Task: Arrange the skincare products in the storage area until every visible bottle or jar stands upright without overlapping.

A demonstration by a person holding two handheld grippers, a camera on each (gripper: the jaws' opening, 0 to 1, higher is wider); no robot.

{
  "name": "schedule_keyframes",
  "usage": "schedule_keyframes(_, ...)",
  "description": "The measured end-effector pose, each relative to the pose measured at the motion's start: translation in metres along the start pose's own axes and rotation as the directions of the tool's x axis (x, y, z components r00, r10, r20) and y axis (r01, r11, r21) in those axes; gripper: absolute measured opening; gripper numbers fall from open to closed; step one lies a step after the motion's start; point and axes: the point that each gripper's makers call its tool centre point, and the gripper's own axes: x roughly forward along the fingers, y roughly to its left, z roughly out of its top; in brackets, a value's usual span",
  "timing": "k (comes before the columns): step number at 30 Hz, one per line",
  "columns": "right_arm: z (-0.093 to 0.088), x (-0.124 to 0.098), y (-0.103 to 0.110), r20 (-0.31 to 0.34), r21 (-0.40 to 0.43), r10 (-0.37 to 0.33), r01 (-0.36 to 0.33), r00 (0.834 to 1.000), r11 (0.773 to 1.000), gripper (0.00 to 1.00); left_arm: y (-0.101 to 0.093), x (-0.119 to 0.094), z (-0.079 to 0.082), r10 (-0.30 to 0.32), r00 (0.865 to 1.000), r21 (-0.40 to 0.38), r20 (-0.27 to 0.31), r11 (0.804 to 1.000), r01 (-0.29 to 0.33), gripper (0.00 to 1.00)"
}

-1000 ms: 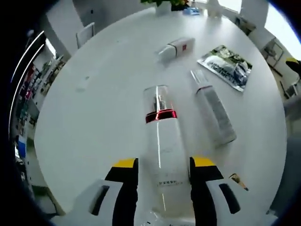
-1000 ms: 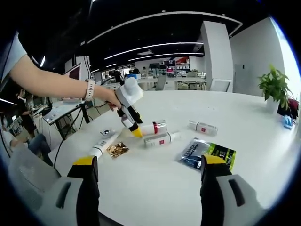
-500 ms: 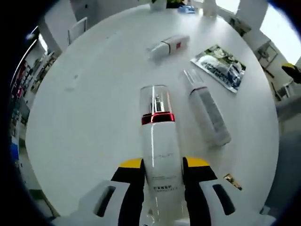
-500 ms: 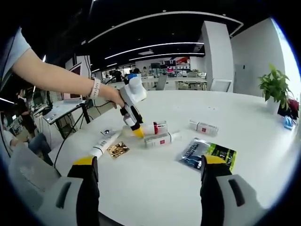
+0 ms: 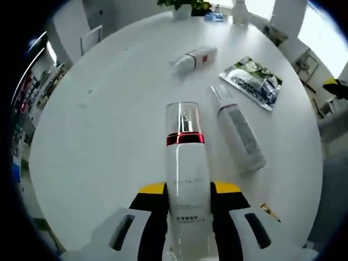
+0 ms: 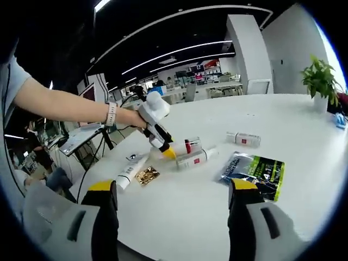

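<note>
The left gripper has its jaws closed around the lower body of a white pump bottle, whose clear cap points forward over the white table. Just right of it lies a second bottle. The right gripper hovers wide open, holding nothing.

Open office, white pillar, ceiling light strips

Bottle with red band: small grey print, too blurry to read.
Thin white tube: grey print along its side, cannot be read.
Small bottle: a red square label, no letters clear.
Packet: green and white marks, words too small to read.
</note>
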Motion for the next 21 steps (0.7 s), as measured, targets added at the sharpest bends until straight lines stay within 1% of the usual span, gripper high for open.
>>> schedule_keyframes(1, 0.000, 0.000, 0.000, -0.002, -0.002, 0.001, -0.001, 1.000, 1.000, 0.81, 0.001, 0.000, 0.000, 0.013, 1.000, 0.000, 0.007, 1.000, -0.013, 0.28)
schedule_keyframes(3, 0.001, 0.001, 0.002, -0.006, -0.033, 0.013, -0.013, 1.000, 0.999, 0.77, 0.001, -0.001, 0.000, 0.027, 0.999, -0.015, 0.018, 1.000, -0.026, 0.27)
schedule_keyframes(5, 0.001, 0.002, 0.003, -0.015, -0.039, 0.018, -0.019, 1.000, 0.999, 0.75, 0.000, -0.002, 0.000, 0.046, 0.999, -0.025, 0.030, 0.999, -0.045, 0.27)
schedule_keyframes(6, 0.002, 0.003, 0.006, -0.024, -0.038, 0.044, -0.045, 0.999, 0.998, 0.73, 0.001, -0.002, 0.000, 0.054, 0.998, -0.047, 0.034, 0.998, -0.053, 0.27)
schedule_keyframes(8, 0.007, 0.004, 0.008, -0.003, -0.036, 0.068, -0.068, 0.998, 0.997, 0.68, 0.000, -0.003, -0.001, 0.068, 0.997, -0.067, 0.041, 0.996, -0.065, 0.27)
schedule_keyframes(9, 0.007, 0.005, 0.012, -0.012, -0.045, 0.094, -0.094, 0.996, 0.995, 0.67, -0.001, -0.003, -0.001, 0.076, 0.996, -0.070, 0.046, 0.995, -0.073, 0.27)
schedule_keyframes(10, 0.005, 0.006, 0.012, -0.033, -0.044, 0.095, -0.096, 0.995, 0.994, 0.67, -0.001, -0.003, 0.000, 0.091, 0.994, -0.077, 0.060, 0.993, -0.086, 0.27)
schedule_keyframes(11, 0.006, 0.008, 0.012, -0.037, -0.058, 0.091, -0.093, 0.995, 0.994, 0.69, -0.001, -0.004, 0.000, 0.097, 0.993, -0.081, 0.070, 0.992, -0.091, 0.27)
schedule_keyframes(13, 0.005, 0.011, 0.013, -0.047, -0.078, 0.104, -0.107, 0.993, 0.991, 0.68, -0.004, -0.005, 0.000, 0.100, 0.991, -0.096, 0.086, 0.991, -0.092, 0.27)
schedule_keyframes(15, 0.004, 0.014, 0.013, -0.053, -0.068, 0.119, -0.123, 0.991, 0.990, 0.67, -0.006, -0.005, 0.000, 0.105, 0.990, -0.107, 0.096, 0.990, -0.094, 0.26)
schedule_keyframes(18, 0.002, 0.018, 0.012, -0.079, -0.065, 0.133, -0.139, 0.988, 0.988, 0.65, -0.006, -0.007, -0.001, 0.130, 0.985, -0.141, 0.112, 0.984, -0.113, 0.26)
schedule_keyframes(20, 0.004, 0.020, 0.012, -0.073, -0.062, 0.150, -0.155, 0.986, 0.986, 0.62, -0.008, -0.008, -0.003, 0.135, 0.983, -0.146, 0.123, 0.982, -0.117, 0.26)
schedule_keyframes(21, 0.004, 0.022, 0.013, -0.078, -0.047, 0.169, -0.173, 0.983, 0.984, 0.59, -0.009, -0.009, -0.004, 0.133, 0.983, -0.154, 0.125, 0.981, -0.114, 0.26)
